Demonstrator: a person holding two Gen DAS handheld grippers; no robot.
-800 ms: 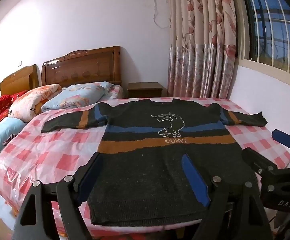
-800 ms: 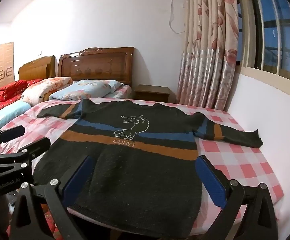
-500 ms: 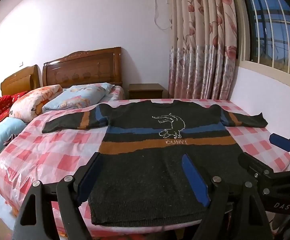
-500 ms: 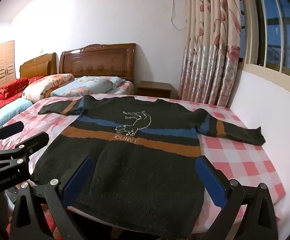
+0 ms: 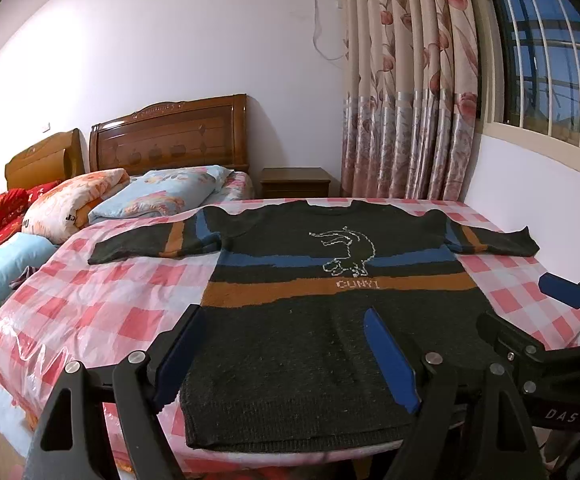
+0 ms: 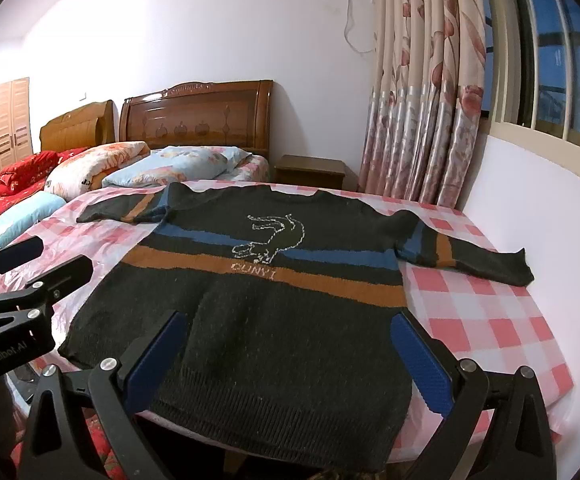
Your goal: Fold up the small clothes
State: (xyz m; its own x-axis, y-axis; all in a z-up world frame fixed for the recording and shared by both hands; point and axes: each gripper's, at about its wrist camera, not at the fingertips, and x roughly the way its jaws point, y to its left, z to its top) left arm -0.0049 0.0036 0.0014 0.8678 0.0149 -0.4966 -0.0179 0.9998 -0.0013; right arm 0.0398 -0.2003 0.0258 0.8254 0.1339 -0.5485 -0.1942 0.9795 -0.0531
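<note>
A small dark knit sweater with blue and orange stripes and a white animal outline lies flat, face up, sleeves spread, on a pink checked cloth. It also shows in the right wrist view. My left gripper is open and empty, hovering over the sweater's lower left hem. My right gripper is open and empty, over the lower right hem. Each gripper shows at the edge of the other's view, the right one and the left one.
The cloth covers a table whose near edge is just below the hem. Beds with wooden headboards and pillows lie behind left. A nightstand, curtains and a white wall under a window are at the right.
Both grippers have risen and tipped slightly, so the sweater sits a little lower and farther in each view. The sweater has not moved. Both stay open.
</note>
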